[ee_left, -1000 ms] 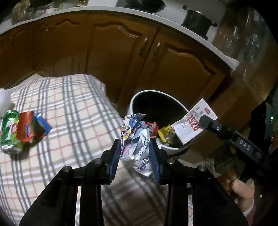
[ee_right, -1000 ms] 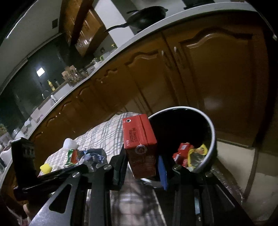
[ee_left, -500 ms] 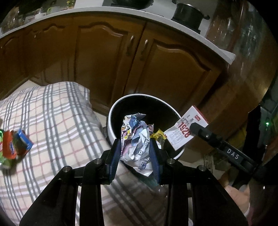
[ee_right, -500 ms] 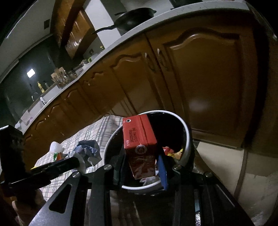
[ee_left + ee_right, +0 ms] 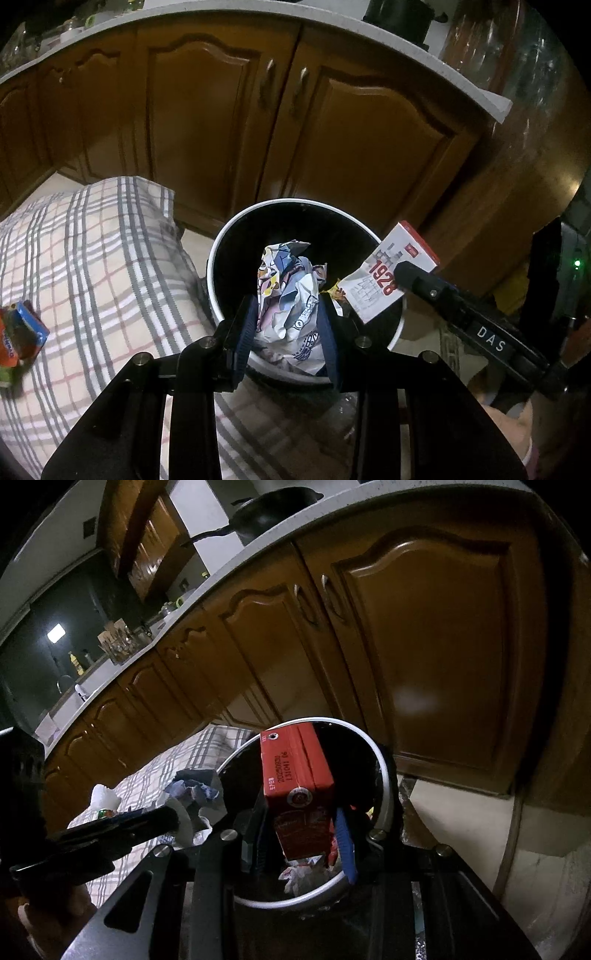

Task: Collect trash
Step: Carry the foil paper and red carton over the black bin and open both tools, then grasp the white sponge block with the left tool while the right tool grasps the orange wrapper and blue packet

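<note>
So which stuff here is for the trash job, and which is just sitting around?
For the job:
- crumpled paper, held by the left gripper
- red carton, held by the right gripper
- trash bin, under both
- snack wrappers on the checked cloth, not yet collected

Just around:
- wooden cabinets
- frying pan on the countertop

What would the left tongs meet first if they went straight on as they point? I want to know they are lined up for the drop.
Probably the inside of the bin: the left tongs, shut on the crumpled paper, point into its dark mouth. Depth is unclear.
</note>
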The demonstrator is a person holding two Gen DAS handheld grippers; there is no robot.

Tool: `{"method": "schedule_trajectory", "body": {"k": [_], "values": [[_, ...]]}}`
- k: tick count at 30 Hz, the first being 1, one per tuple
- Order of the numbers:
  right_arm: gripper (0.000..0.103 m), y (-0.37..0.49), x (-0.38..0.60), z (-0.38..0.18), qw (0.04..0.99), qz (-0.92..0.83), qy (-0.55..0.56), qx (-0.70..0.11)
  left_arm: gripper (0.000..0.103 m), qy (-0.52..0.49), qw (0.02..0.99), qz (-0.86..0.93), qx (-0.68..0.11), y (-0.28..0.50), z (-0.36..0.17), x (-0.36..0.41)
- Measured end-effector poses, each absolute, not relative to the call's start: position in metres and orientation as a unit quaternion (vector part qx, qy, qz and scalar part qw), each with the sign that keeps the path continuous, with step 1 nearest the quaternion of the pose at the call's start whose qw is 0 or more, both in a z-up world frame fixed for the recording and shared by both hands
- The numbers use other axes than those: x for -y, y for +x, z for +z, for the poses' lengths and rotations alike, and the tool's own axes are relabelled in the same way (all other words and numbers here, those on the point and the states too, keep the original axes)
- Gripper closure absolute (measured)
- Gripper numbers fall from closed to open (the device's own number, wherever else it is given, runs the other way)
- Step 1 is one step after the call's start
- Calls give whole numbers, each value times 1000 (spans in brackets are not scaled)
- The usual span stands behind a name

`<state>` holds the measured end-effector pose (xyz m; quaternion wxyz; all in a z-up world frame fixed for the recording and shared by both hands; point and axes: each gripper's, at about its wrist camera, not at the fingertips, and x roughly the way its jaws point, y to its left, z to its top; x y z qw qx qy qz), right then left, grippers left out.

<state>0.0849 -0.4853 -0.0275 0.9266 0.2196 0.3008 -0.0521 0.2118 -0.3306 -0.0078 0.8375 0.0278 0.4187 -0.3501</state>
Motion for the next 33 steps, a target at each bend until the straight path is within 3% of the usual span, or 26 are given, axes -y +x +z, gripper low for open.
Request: {"method": "schedule_trajectory", "body": {"k": [10, 15, 21, 23, 27, 29, 33], "values": [[71, 100, 491, -36, 922, -58, 213, -317, 71, 39, 833, -345, -431, 224, -18, 343], [69, 108, 493, -38, 920, -61, 209, -326, 64, 35, 830, -343, -439, 230, -22, 347], [54, 108, 495, -37, 920, -54, 217, -322, 51, 24, 828, -345, -442, 228, -21, 341], [48, 104, 494, -34, 923, -54, 217, -314, 51, 18, 828, -346, -440, 224, -20, 333], [46, 93, 489, -28, 925, -50, 225, -302, 50, 5, 834, -341, -433, 213, -16, 310], [37, 89, 484, -24, 927, -46, 228, -295, 48, -5, 839, -335, -430, 206, -16, 293], [27, 76, 466, -19, 930, -30, 236, -281, 48, -24, 843, -318, -432, 195, -20, 257]]}}
